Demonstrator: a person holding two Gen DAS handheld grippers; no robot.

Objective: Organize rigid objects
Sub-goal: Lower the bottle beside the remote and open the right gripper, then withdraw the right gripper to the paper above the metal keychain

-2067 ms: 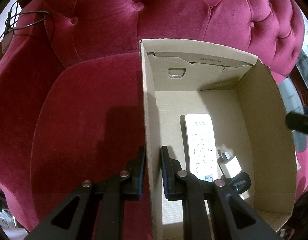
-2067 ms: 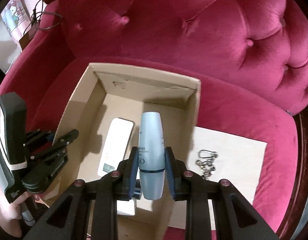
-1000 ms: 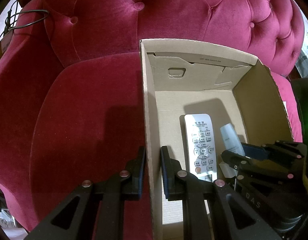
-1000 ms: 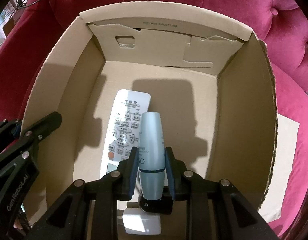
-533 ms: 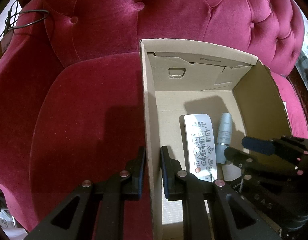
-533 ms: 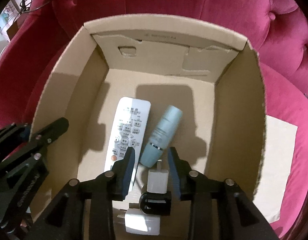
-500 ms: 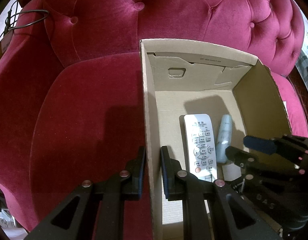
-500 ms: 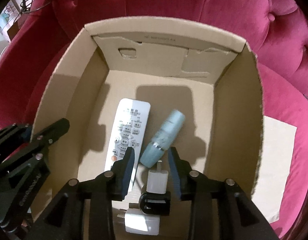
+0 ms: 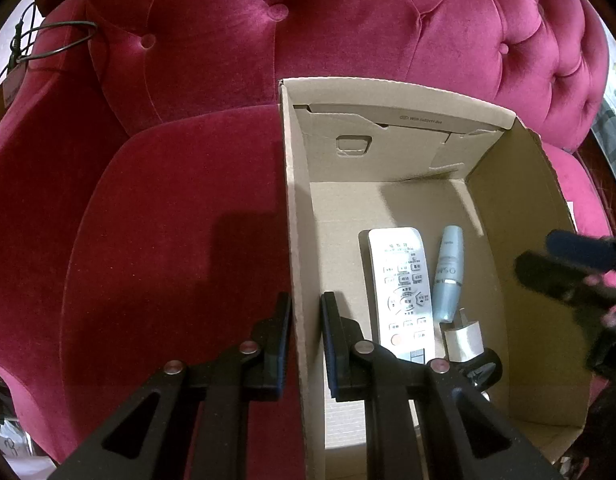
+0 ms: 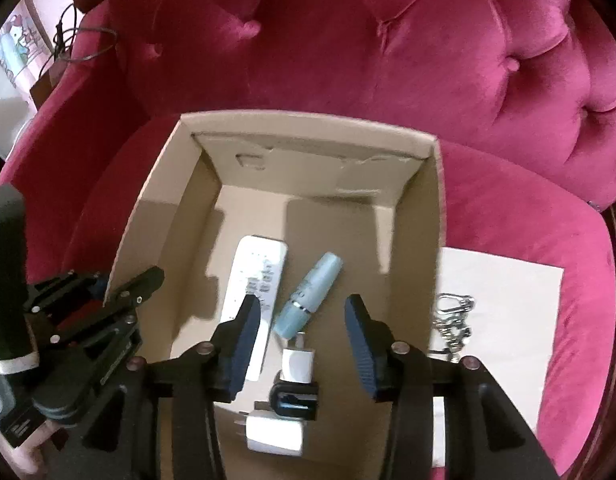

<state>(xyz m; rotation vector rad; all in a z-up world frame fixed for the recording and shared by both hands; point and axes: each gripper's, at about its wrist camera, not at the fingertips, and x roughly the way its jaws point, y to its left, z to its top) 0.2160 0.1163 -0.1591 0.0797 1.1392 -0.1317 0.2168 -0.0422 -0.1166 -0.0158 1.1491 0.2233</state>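
A cardboard box (image 9: pixel 520 216) (image 10: pixel 168 208) stands on a red velvet armchair. On its floor lie a white remote (image 9: pixel 404 284) (image 10: pixel 260 276), a pale blue bottle (image 9: pixel 450 272) (image 10: pixel 308 300), white plug adapters (image 9: pixel 464 338) (image 10: pixel 296 364) and a black clip (image 10: pixel 294 396). My left gripper (image 9: pixel 306 316) is shut on the box's left wall. My right gripper (image 10: pixel 302 328) hangs above the box, its jaws opening, with nothing between the pads; the bottle lies loose below. In the left wrist view the right gripper (image 9: pixel 564 260) is a blur at the right edge.
A sheet of white paper (image 10: pixel 508 320) lies on the seat right of the box, with a metal key chain (image 10: pixel 452 324) on it. The tufted chair back (image 9: pixel 348 20) rises behind. A black cable (image 9: pixel 56 44) hangs over the left armrest.
The right gripper let go of the blue bottle, which now lies beside the remote. It then rose out of the box while its jaws widened. The left gripper kept still.
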